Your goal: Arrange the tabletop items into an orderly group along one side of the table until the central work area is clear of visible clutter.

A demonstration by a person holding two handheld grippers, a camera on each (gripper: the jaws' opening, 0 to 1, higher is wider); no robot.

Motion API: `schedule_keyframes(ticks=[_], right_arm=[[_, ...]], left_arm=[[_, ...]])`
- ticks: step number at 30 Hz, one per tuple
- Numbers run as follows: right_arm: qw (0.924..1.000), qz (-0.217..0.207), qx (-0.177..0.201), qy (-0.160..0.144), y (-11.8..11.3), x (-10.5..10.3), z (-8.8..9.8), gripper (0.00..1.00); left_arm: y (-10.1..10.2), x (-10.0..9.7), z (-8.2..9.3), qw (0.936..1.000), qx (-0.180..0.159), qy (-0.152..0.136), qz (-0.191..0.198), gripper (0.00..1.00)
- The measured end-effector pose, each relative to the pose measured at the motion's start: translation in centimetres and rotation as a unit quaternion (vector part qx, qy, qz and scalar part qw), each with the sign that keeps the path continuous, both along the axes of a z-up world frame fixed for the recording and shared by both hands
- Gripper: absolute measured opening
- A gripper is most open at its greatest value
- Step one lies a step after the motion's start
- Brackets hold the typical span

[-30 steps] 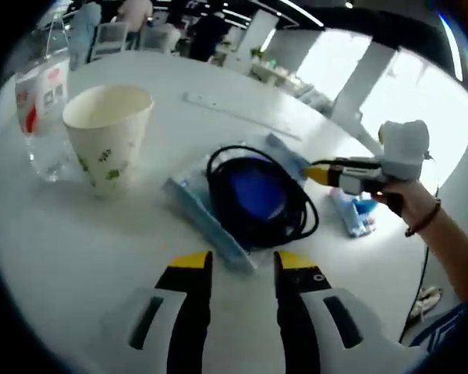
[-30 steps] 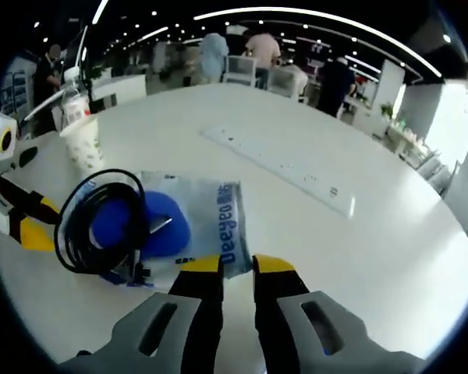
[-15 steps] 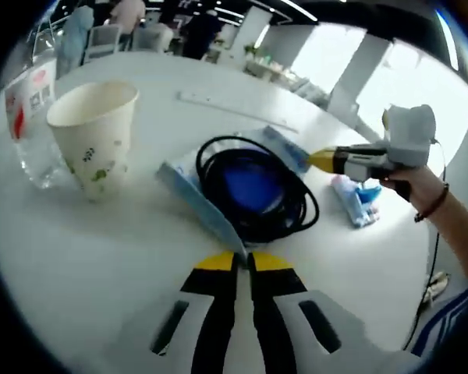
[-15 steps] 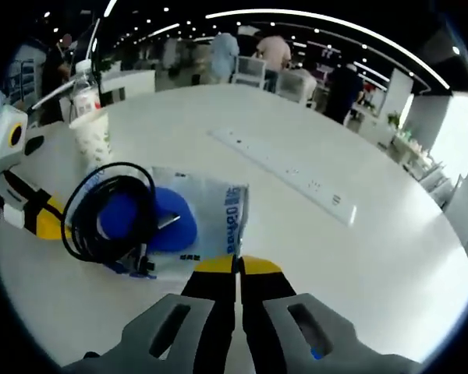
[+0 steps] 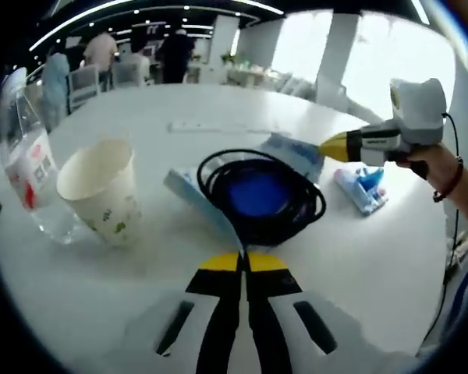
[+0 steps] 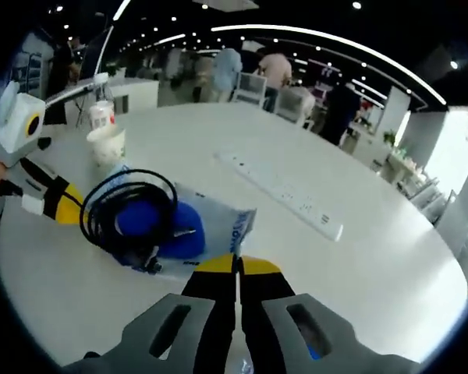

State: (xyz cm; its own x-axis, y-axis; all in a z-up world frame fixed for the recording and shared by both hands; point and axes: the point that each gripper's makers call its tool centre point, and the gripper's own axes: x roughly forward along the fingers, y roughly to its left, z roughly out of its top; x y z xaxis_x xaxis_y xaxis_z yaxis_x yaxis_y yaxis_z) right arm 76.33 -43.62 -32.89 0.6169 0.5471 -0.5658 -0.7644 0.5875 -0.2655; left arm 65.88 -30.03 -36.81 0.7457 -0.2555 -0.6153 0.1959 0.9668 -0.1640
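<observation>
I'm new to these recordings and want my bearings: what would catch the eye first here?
A coiled black cable lies over something bright blue on a clear plastic bag with blue print mid-table, and both yellow-tipped grippers, left and right, are shut on opposite edges of that bag. Beside it in the left gripper view stand a white paper cup and a clear plastic bottle; a long white power strip lies further across the white round table.

My left camera looks low and close across the worktop. My right camera looks from the other side, also close. Both see the black cable on the clear bag.
</observation>
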Motion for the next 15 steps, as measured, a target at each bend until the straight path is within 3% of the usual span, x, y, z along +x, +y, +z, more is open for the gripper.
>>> schedule_keyframes(ticks=[8,15], right_arm=[[0.9992,0.007,-0.002,-0.04,0.0,-1.9,1.9,0.01],[0.9971,-0.001,-0.007,-0.075,-0.3,-3.6,2.9,0.01]], left_arm=[[0.8,0.8,0.9,0.9998,0.011,-0.015,-0.005,0.0],[0.9,0.8,1.1,0.9998,-0.003,-0.02,-0.004,0.0]])
